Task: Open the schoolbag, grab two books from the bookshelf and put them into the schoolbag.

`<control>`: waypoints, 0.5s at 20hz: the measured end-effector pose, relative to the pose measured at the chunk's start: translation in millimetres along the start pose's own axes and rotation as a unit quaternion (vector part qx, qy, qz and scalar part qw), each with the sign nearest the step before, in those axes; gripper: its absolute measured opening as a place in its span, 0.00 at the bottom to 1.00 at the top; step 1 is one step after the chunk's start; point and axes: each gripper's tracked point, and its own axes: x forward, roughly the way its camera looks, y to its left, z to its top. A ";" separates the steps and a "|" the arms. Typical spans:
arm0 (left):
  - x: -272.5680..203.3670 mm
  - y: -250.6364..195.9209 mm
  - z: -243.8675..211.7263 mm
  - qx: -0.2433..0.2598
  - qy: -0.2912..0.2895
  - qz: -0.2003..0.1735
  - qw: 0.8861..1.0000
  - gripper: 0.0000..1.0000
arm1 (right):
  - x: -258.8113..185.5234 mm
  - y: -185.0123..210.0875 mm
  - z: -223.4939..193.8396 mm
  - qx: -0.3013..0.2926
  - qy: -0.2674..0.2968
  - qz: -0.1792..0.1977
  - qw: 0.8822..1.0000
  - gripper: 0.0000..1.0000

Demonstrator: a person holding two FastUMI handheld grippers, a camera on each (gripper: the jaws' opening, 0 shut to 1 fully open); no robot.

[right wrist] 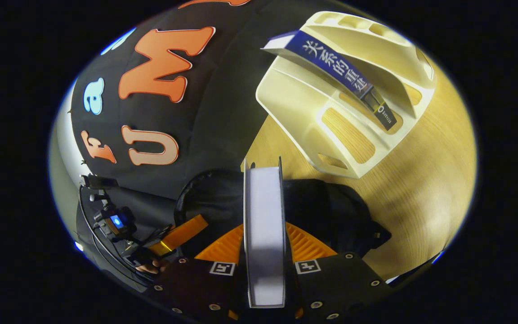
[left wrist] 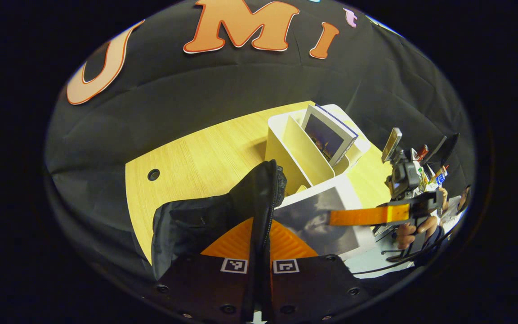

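The wooden table point(left wrist: 196, 157) carries a black schoolbag point(right wrist: 331, 211), its zippered edge pinched upright between the left gripper point(left wrist: 259, 252) jaws. Behind it stands a cream bookshelf point(right wrist: 353, 130) with a blue-spined book point(right wrist: 340, 67) leaning in one slot. The right gripper point(right wrist: 263, 265), jaws clamped on a white-edged book point(right wrist: 264, 234) held edge-on, hangs just above the bag.

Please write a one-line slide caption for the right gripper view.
Right gripper holds a book edge-on above the black schoolbag; another book remains in the white bookshelf.
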 end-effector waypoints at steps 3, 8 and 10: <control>4.4 -5.9 1.5 -0.006 -0.003 -0.010 1.000 0.07 | 28.0 -10.1 -19.4 0.019 0.008 0.003 1.000 0.34; 8.9 -14.4 5.1 -0.008 -0.006 -0.022 1.000 0.07 | 67.1 -16.1 -42.2 0.019 0.015 0.000 1.000 0.34; 9.7 -17.0 5.5 -0.010 -0.008 -0.025 1.000 0.07 | 75.1 -19.7 -45.1 0.008 0.015 -0.003 1.000 0.34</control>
